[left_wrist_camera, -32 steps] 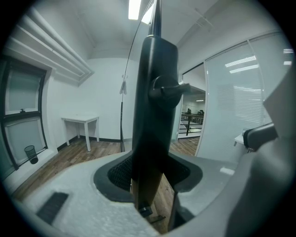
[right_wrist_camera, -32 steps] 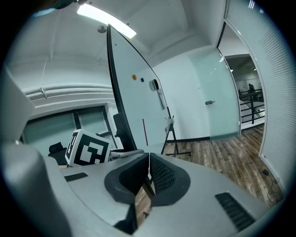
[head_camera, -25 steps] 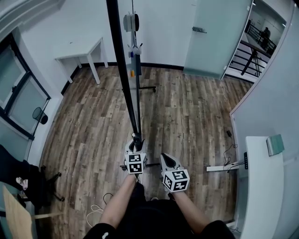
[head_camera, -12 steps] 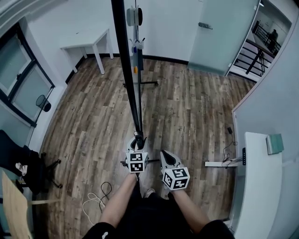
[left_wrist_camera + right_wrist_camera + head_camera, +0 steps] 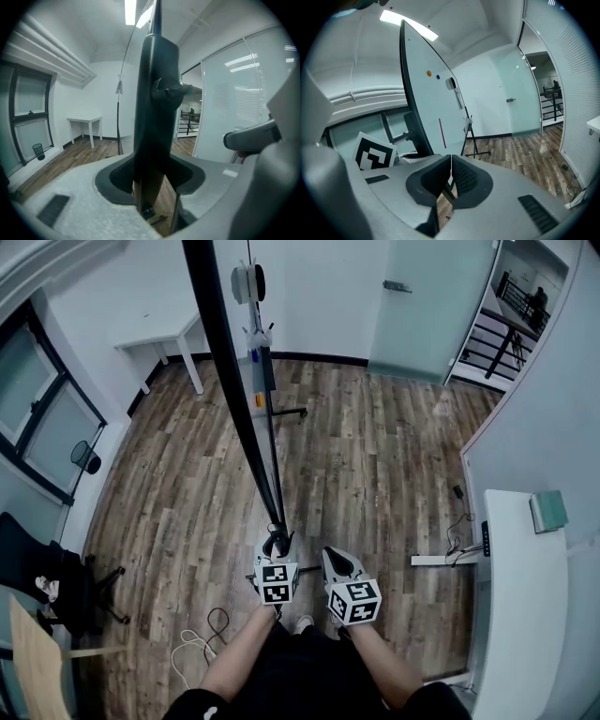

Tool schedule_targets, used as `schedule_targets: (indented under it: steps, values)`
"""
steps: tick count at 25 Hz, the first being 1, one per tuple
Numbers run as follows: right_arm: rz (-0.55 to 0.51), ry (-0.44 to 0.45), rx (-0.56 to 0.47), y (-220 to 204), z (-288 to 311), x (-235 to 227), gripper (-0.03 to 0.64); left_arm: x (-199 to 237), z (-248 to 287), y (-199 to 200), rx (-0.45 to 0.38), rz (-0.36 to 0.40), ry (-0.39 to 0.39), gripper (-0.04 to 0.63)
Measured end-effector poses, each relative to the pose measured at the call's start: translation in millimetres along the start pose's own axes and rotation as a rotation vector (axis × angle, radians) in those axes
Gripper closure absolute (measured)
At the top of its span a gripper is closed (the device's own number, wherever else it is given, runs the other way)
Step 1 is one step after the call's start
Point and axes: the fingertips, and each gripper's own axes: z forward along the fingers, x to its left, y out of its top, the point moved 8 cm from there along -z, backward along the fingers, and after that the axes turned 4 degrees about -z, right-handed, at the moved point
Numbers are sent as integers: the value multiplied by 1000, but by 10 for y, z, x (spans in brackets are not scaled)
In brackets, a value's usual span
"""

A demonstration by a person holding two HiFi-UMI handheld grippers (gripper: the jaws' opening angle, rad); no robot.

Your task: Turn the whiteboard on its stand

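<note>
One tall whiteboard with a black frame (image 5: 240,390) stands straight ahead of you, seen edge-on from the head view as a dark bar that runs from the top of the picture down to your hands. Your left gripper (image 5: 277,542) has its jaws set wide and clamped on the lower part of that black frame; in the left gripper view the dark edge fills the gap between the pads. Your right gripper (image 5: 334,561) is just beside it, apart from the board, with its jaws drawn together to a thin slit and nothing between them.

On the board's white face, the right gripper view shows a small orange dot (image 5: 428,73), a blue dot (image 5: 438,76) and a thin red vertical stroke (image 5: 441,132); no words can be read there. Each gripper's cube bears black-and-white square markers, not lettering.

Under you is a brown wood-plank floor (image 5: 375,456). A small white table (image 5: 164,338) stands by the far wall, and a long white desk (image 5: 520,615) with a teal box (image 5: 548,510) lies at your right.
</note>
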Motion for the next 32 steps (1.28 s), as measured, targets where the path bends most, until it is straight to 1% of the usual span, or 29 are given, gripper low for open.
schedule_targets:
  steps: [6,13,16,20,27,32]
  values:
    - [-3,-6,6,-66,-131,21,603,-180,-147,-71,5,0,-9,403]
    - [1,-23,10,-95,-181,60,602,-278,-271,-152,-1,1,-3,403]
    - [8,-28,11,-126,-220,42,601,-334,-308,-184,6,-6,-9,402]
    - [18,-38,11,-165,-269,3,601,-424,-364,-209,-5,-5,-8,402]
    - [10,-46,17,-207,-343,46,601,-415,-399,-219,-2,-23,-8,396]
    - [11,-61,4,-170,-420,60,601,-419,-554,-273,6,-28,-13,390]
